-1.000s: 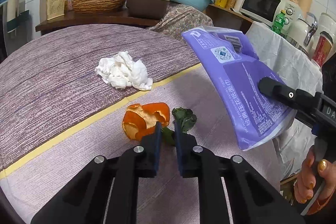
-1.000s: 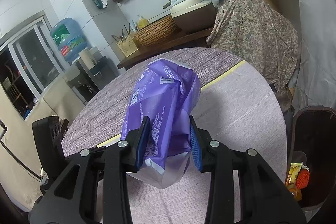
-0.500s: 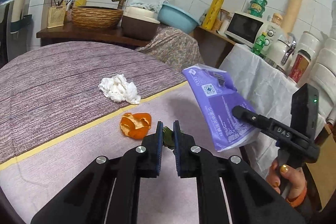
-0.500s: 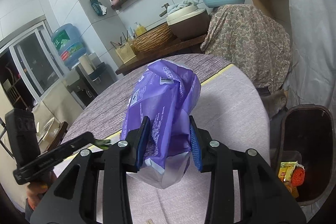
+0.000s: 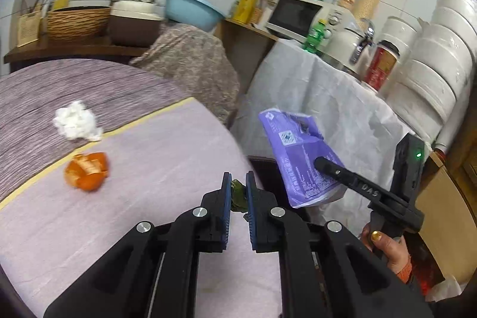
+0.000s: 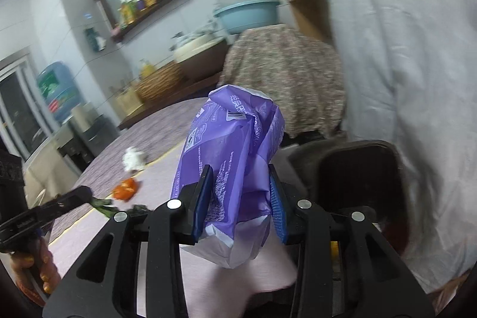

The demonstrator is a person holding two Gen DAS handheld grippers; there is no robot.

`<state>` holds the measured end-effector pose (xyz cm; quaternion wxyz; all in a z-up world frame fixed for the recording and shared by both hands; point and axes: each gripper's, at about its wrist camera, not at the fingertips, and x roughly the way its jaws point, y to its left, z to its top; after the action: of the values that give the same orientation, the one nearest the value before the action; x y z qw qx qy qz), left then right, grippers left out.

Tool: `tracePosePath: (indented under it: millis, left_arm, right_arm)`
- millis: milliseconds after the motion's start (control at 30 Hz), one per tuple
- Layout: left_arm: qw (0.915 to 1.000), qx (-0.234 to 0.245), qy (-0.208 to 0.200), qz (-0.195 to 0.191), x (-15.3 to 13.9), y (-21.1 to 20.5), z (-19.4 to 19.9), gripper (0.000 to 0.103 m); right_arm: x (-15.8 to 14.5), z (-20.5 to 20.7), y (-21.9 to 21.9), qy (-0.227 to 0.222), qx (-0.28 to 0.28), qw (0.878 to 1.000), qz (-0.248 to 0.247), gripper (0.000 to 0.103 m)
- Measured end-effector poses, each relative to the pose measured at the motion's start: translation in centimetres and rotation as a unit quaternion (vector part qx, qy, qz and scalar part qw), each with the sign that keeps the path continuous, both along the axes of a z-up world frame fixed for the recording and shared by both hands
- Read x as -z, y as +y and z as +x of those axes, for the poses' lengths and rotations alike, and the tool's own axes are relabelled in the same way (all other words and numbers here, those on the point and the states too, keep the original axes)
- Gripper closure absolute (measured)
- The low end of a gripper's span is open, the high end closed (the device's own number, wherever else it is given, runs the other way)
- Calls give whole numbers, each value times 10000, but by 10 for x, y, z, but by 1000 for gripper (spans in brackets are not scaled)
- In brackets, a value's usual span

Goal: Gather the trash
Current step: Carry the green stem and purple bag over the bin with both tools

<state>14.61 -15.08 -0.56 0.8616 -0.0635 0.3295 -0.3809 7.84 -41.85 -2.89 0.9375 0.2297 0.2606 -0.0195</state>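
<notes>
Left wrist view: the left hand-held gripper (image 5: pixel 238 195) is clamped on a scrap of green leaf (image 5: pixel 237 196), held above the edge of the round desk (image 5: pixel 149 169), while the right hand-held gripper (image 5: pixel 320 161) beside it grips a crumpled purple packet (image 5: pixel 301 157) out past the desk's rim. Right wrist view: the packet (image 6: pixel 235 157) sits squeezed between the blue pads (image 6: pixel 202 198), with a dark bin (image 6: pixel 357 169) just beyond it on the floor. Both pieces of trash appear to be in transit to that bin, so the carrying step is in hand. 2 items remain on the desk: an orange peel (image 5: pixel 88 170) and a wad of white tissue (image 5: pixel 78 124), near each other across the yellow stripe. The next move likely calls for bringing each load over the bin's mouth before letting go, the light leaf especially.
</notes>
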Motion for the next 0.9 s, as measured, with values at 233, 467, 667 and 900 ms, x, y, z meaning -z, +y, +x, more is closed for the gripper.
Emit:
tracePosePath:
  millis: [233, 467, 667, 900]
  left_arm:
    - [9985, 522, 167, -7, 2, -72, 7, 92]
    - [9956, 814, 361, 305, 22, -132, 12, 92]
    - [9937, 896, 426, 515, 36, -159, 14, 92]
    - [9916, 989, 467, 691, 45, -189, 16, 92]
  right_arm:
    - [48, -4, -71, 648, 853, 9942, -104, 66]
    - [127, 22, -100, 1488, 983, 9839, -88, 66]
    - [167, 39, -104, 1786, 1054, 9782, -138, 66]
    - [183, 42, -106, 1821, 1213, 9754, -269, 30]
